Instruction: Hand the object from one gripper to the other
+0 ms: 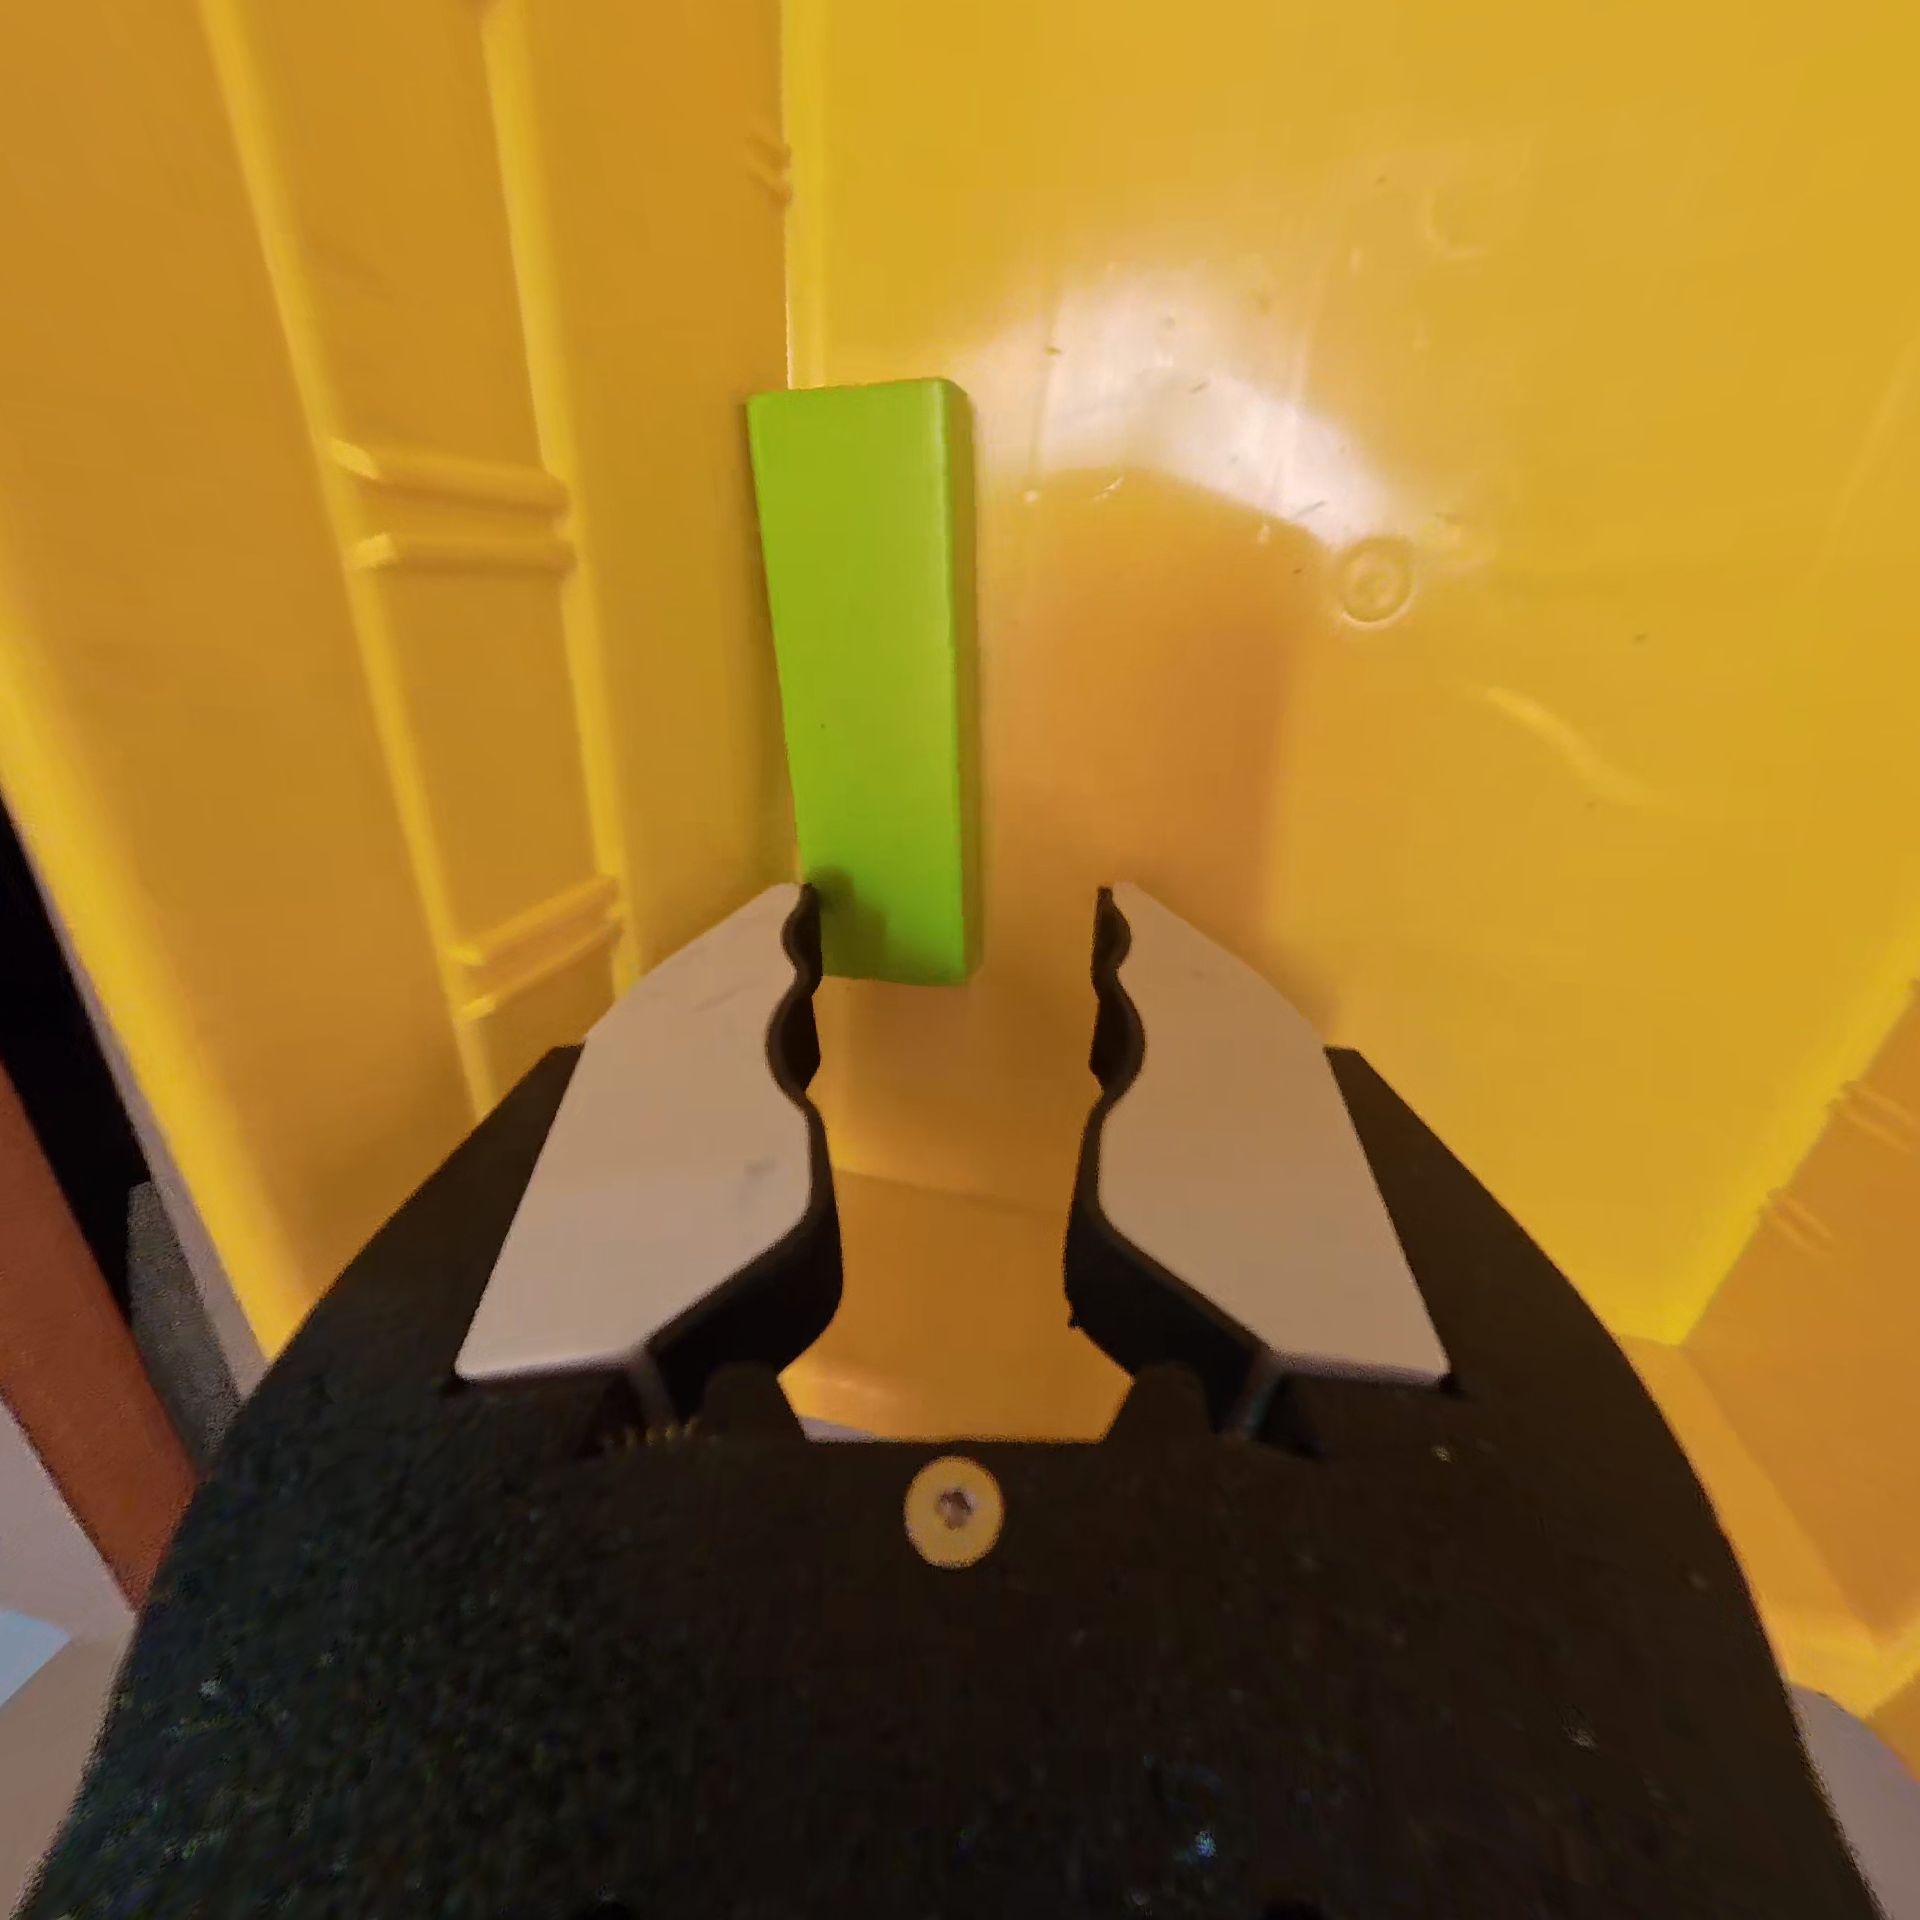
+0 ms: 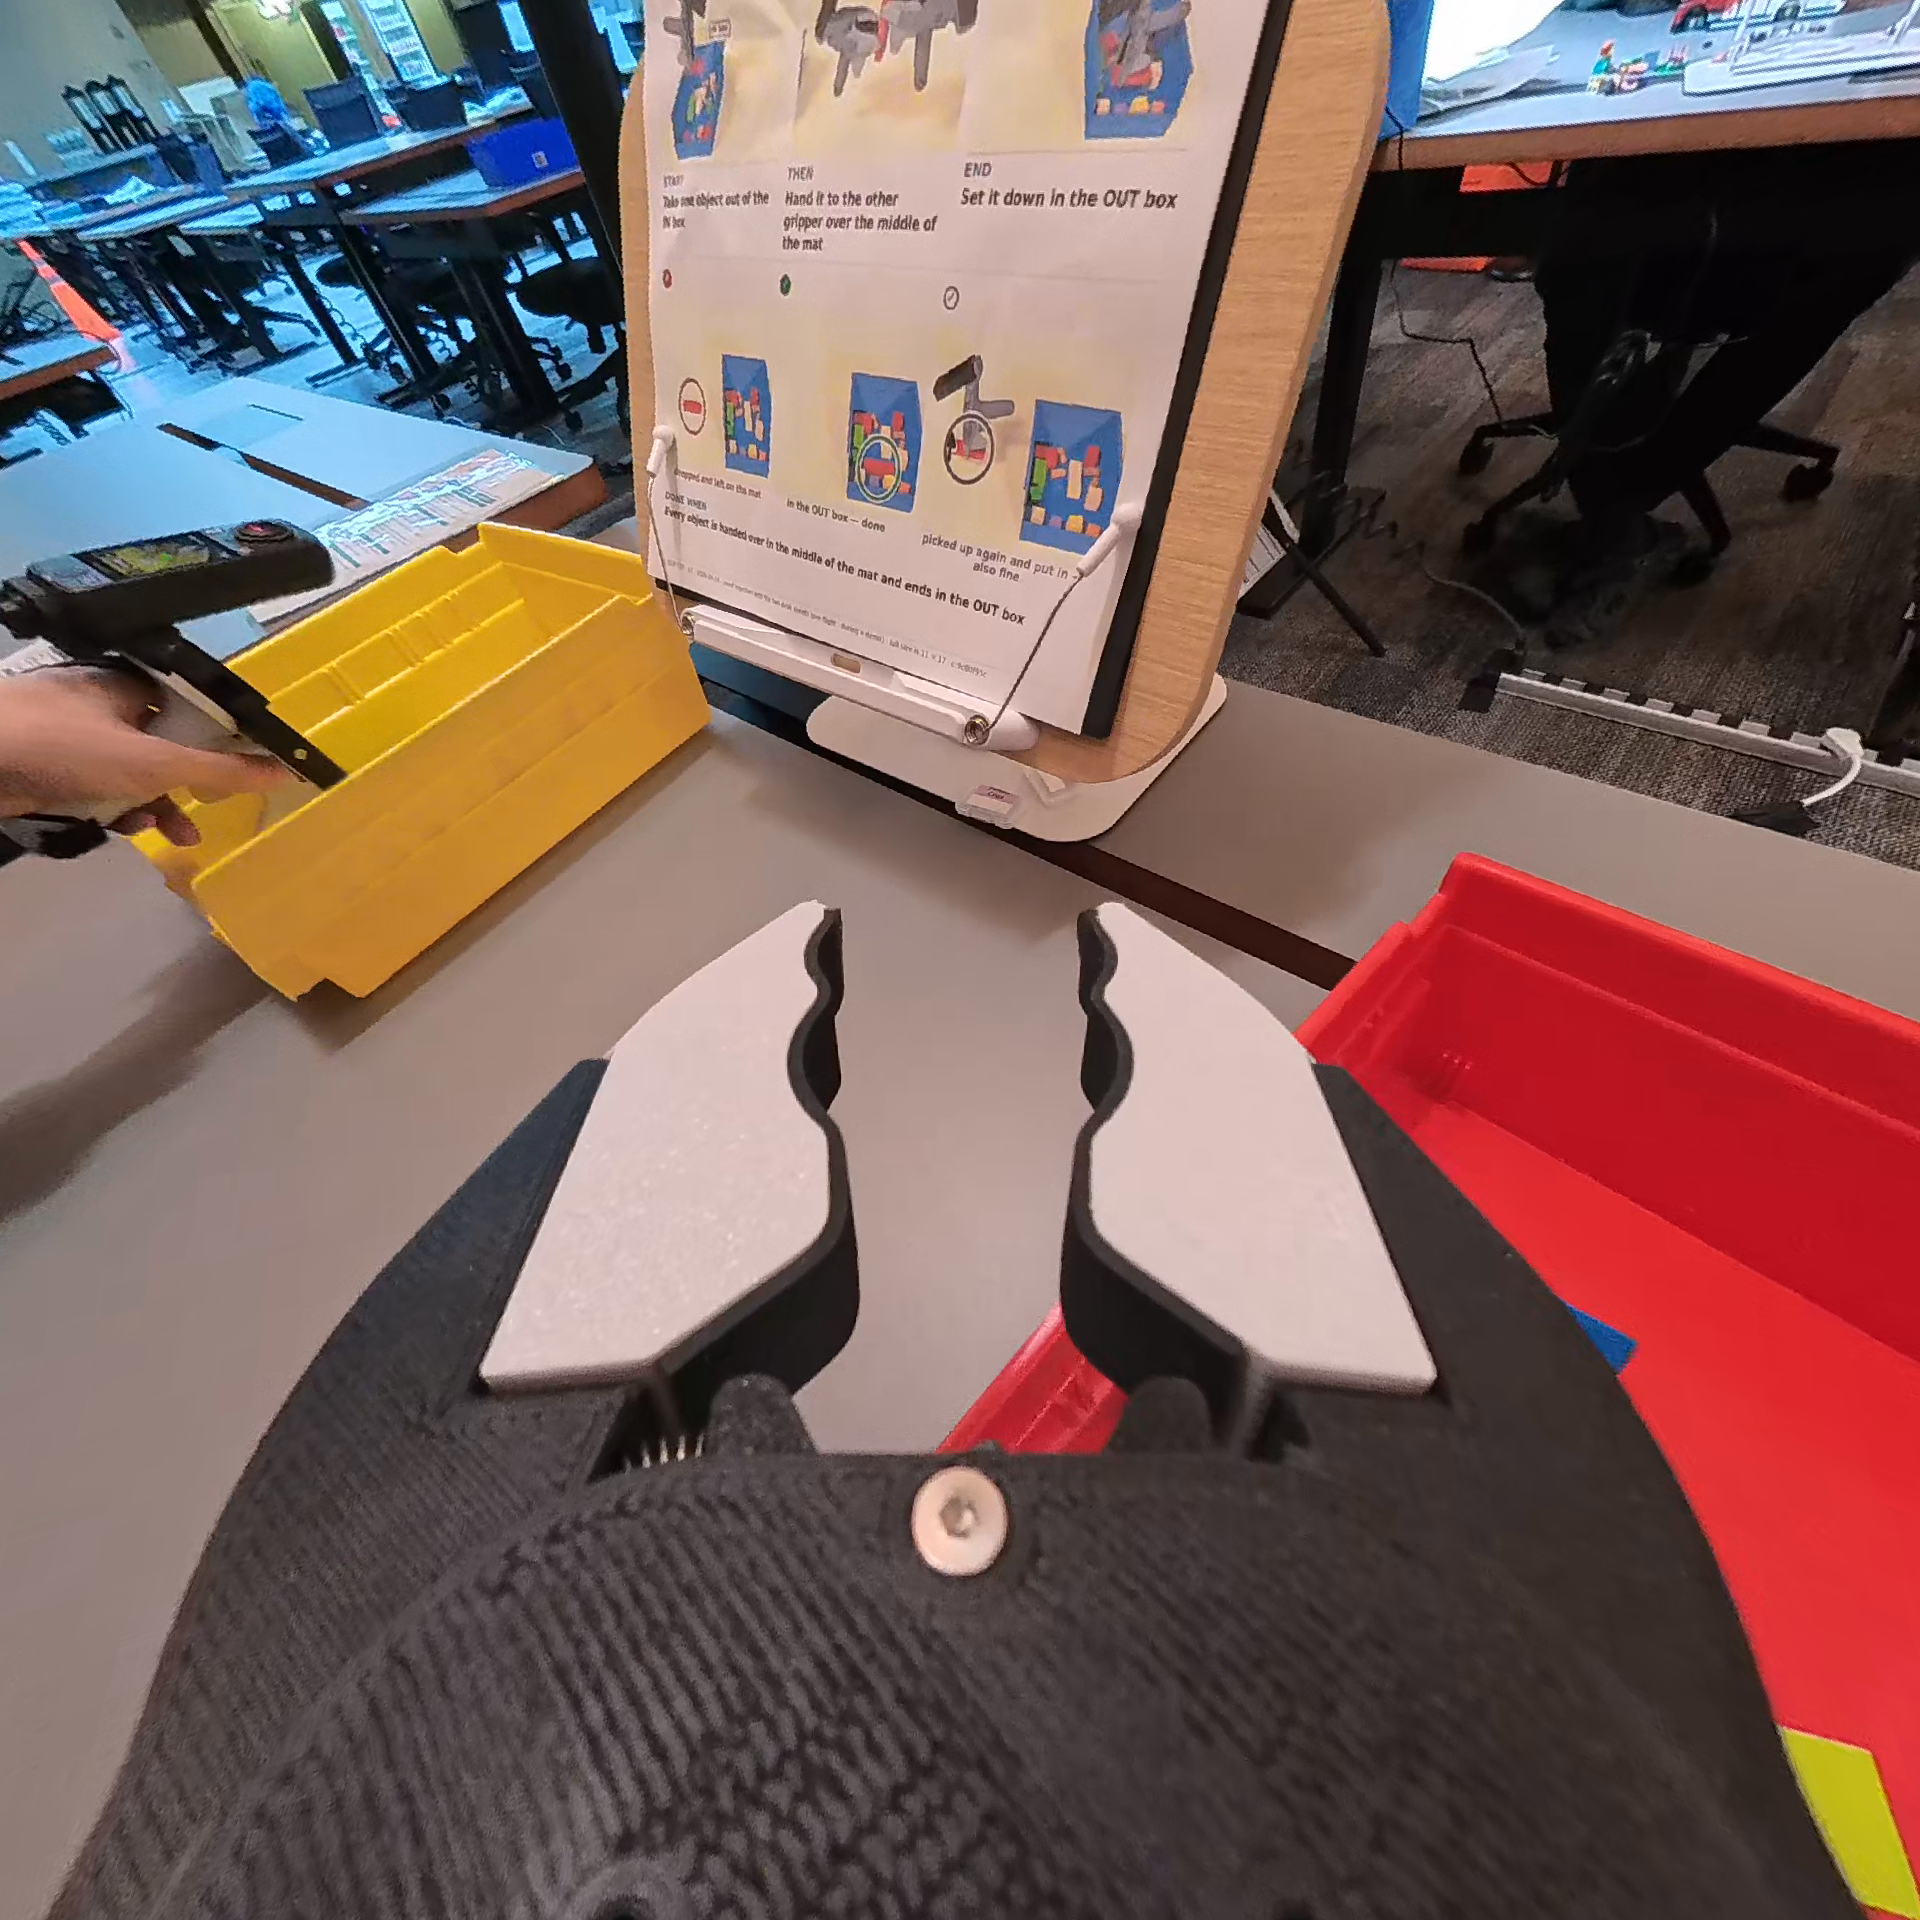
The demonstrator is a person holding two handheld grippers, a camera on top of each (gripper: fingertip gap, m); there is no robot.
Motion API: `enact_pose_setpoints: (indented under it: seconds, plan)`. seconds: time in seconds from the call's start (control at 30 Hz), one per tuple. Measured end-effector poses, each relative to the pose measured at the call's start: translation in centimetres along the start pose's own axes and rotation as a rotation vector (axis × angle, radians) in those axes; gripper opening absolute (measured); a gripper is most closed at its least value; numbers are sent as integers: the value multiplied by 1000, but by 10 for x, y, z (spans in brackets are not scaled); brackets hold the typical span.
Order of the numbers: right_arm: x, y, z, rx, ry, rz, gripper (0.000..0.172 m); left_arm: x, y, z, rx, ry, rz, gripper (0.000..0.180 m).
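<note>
Pickup step, handover not yet started. Left gripper [image 1: 956, 914] sits inside the yellow bin [image 1: 1455, 520], jaws apart and holding nothing: the green block [image 1: 868, 675], centre frame, lies along the bin's corner with its near end between the fingertips, left pad [image 1: 805, 935] at its edge, right pad clear of it. Next move likely calls for shifting left to centre the block, then closing. Right gripper [image 2: 956, 935] hangs empty, jaws apart, over the grey table [image 2: 623, 935], red bin [image 2: 1662, 1039] at lower right.
</note>
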State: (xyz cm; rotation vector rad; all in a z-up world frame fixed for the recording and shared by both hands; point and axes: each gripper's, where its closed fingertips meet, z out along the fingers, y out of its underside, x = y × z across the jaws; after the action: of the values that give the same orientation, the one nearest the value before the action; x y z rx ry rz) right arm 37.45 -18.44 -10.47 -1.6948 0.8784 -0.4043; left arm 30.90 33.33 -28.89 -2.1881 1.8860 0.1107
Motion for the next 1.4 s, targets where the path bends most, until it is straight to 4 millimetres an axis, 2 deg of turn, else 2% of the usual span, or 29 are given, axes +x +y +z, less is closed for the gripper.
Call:
enact_pose_setpoints:
  seconds: [0.17,0.23,0.4,0.53,0.6,0.63,0.8,0.93,1.03,1.13,1.27,1.4]
  plan:
    - [-1,2,3,-11,-4,-4,44,10,1,-4,9,87,-32,54]
    - [-1,3,3,-16,-3,-6,44,4,2,-6,8,65,-68,60]
    - [-2,2,3,-16,-3,-9,44,1,6,-1,2,11,-95,57]
    - [-2,3,4,-22,-6,-11,44,4,4,3,18,42,-108,53]
    - [-3,2,3,-17,-6,-14,44,8,6,3,20,83,-76,46]
    - [-3,2,3,-15,-6,-14,44,10,8,2,19,98,-54,34]
    - [-4,2,5,-16,-12,-11,44,14,14,-1,23,84,88,33]
    - [-9,1,7,-17,-26,-23,44,22,10,-8,99,52,242,33]
    - [-20,-3,10,-1,-65,-35,44,30,-4,-37,268,49,295,33]
    - [-38,-12,14,50,-154,-18,44,50,-20,-90,503,124,329,33]
    - [-79,-31,17,145,-356,2,53,107,-22,-171,800,397,442,33]
    - [-125,-47,16,217,-540,-15,68,172,-4,-238,993,775,595,33]
